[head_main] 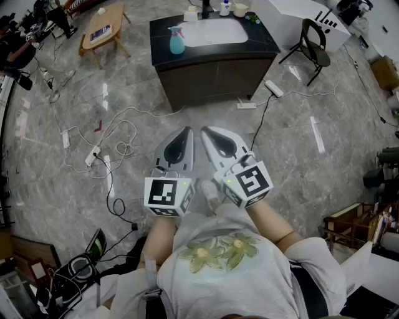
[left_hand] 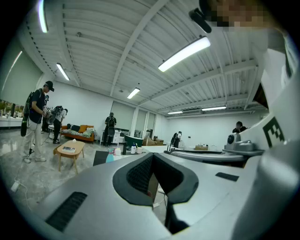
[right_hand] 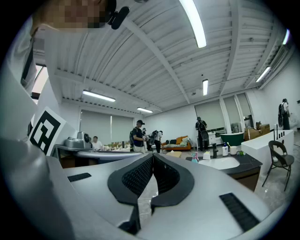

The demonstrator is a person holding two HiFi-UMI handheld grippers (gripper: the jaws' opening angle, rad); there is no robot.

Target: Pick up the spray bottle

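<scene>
The spray bottle (head_main: 176, 40) is teal with a pink trigger. It stands on the left end of a dark countertop (head_main: 262, 41), beside a white sink basin (head_main: 215, 31), well ahead of me across the floor. It shows small in the left gripper view (left_hand: 109, 156) and in the right gripper view (right_hand: 194, 158). Both grippers are held close to my chest, side by side, pointing toward the cabinet. My left gripper (head_main: 186, 130) (left_hand: 152, 155) is shut and holds nothing. My right gripper (head_main: 206, 131) (right_hand: 153, 156) is also shut and holds nothing.
Cables and a power strip (head_main: 93, 154) lie on the floor to the left, another strip (head_main: 273, 88) by the cabinet's right corner. A folding chair (head_main: 315, 45) stands right of the cabinet, a wooden coffee table (head_main: 103, 28) far left. Soap bottles (head_main: 224, 7) sit behind the sink.
</scene>
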